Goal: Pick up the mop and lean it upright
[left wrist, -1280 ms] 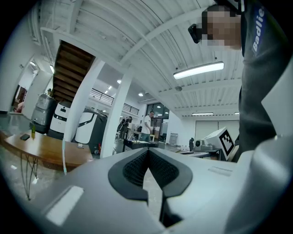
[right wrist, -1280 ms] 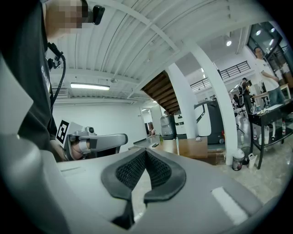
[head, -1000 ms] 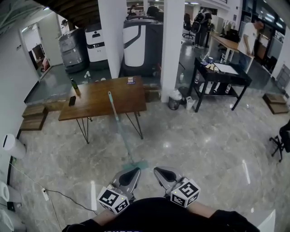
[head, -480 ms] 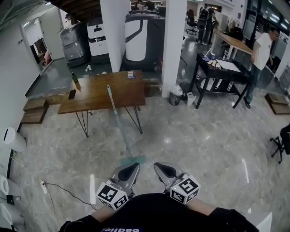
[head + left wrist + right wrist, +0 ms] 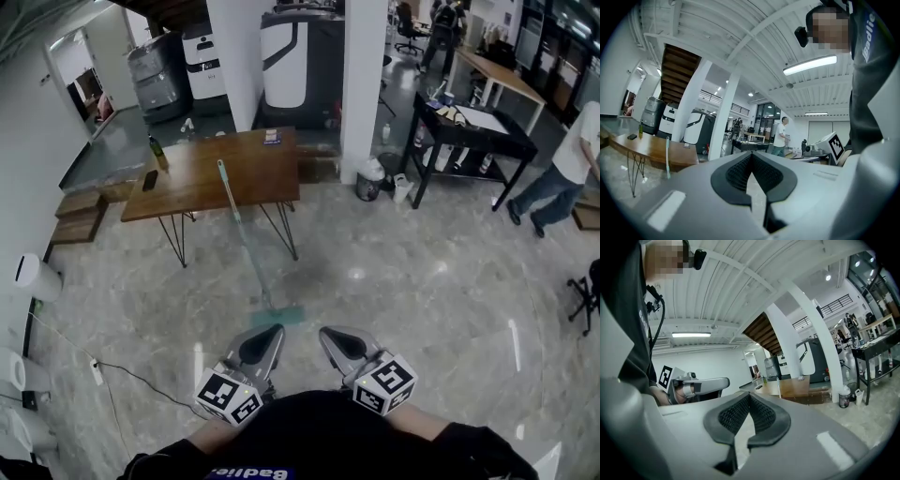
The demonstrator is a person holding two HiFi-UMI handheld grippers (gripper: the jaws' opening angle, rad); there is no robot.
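Note:
The mop has a thin teal handle (image 5: 240,234) that slants from the wooden table's front edge down to its flat teal head (image 5: 278,316) on the floor. In the left gripper view the handle (image 5: 668,158) stands against the table, and the right gripper view shows the same handle (image 5: 778,386) far ahead. My left gripper (image 5: 266,338) hangs just short of the mop head, shut and empty. To its right, my right gripper (image 5: 335,337) is also shut on nothing. Both point level toward the mop, as the left gripper (image 5: 751,156) and right gripper (image 5: 749,397) show in their own views.
The wooden table (image 5: 192,192) on hairpin legs carries a bottle (image 5: 153,150) and a phone. A white pillar (image 5: 361,84) and small bin (image 5: 368,184) stand right of it. A black bench (image 5: 473,141) and a walking person (image 5: 562,178) are further right. A cable (image 5: 127,382) trails on the left floor.
Both grippers have come forward toward the mop head, which now lies closer in front of them. The mop has not moved. The person at right has walked toward the right edge.

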